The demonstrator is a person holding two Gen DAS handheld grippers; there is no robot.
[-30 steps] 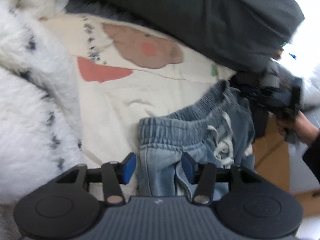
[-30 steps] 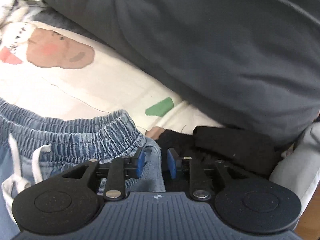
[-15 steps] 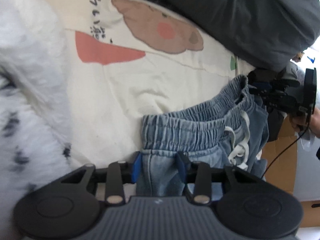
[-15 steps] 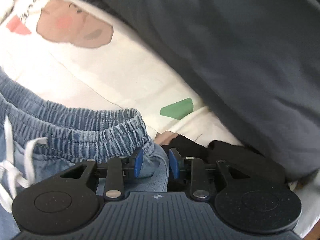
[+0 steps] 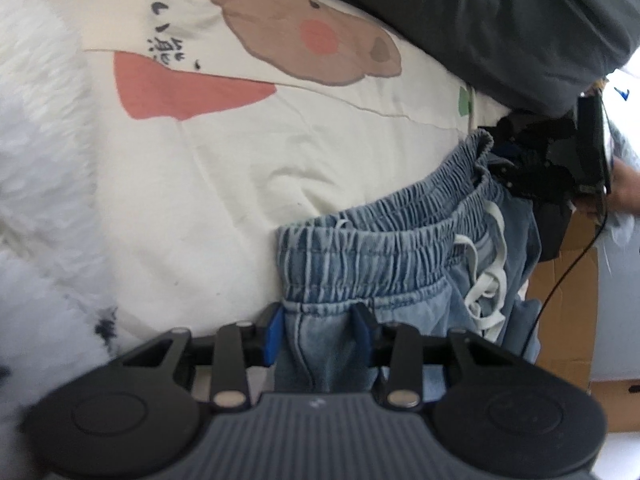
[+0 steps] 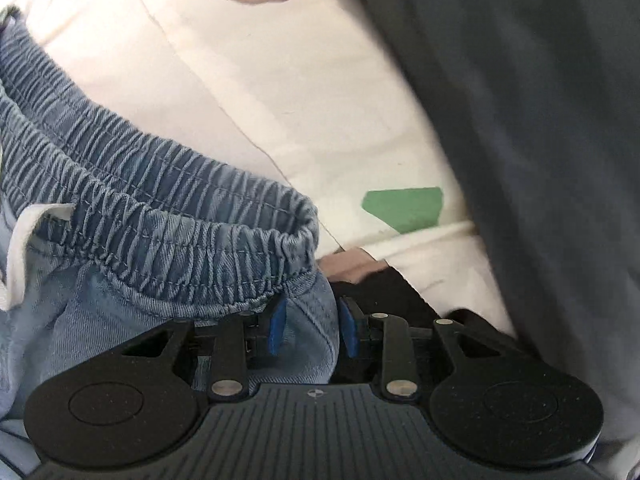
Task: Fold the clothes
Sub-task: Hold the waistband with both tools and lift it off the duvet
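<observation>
Light blue denim trousers [image 5: 380, 248] with an elastic waistband and a white drawstring [image 5: 488, 280] lie on the bed. My left gripper [image 5: 318, 332] is shut on a fold of denim just under the near end of the waistband. In the right wrist view my right gripper [image 6: 312, 328] is shut on the denim below the waistband's [image 6: 160, 216] other end. That gripper also shows as a black device [image 5: 540, 164] at the far end of the waistband in the left wrist view, with a person's hand [image 5: 624, 192] behind it.
The trousers rest on a cream sheet [image 5: 200, 200] printed with a brown bear. A dark grey duvet [image 5: 480, 20] bulges behind. White fluffy fabric [image 5: 40, 160] lies to the left. A cardboard box [image 5: 568, 300] stands beside the bed on the right. Black cloth [image 6: 400, 292] lies by the right gripper.
The left jaws have closed from around the denim onto it. Both grippers have sunk toward the bed, and the right one has rolled while keeping its hold.
</observation>
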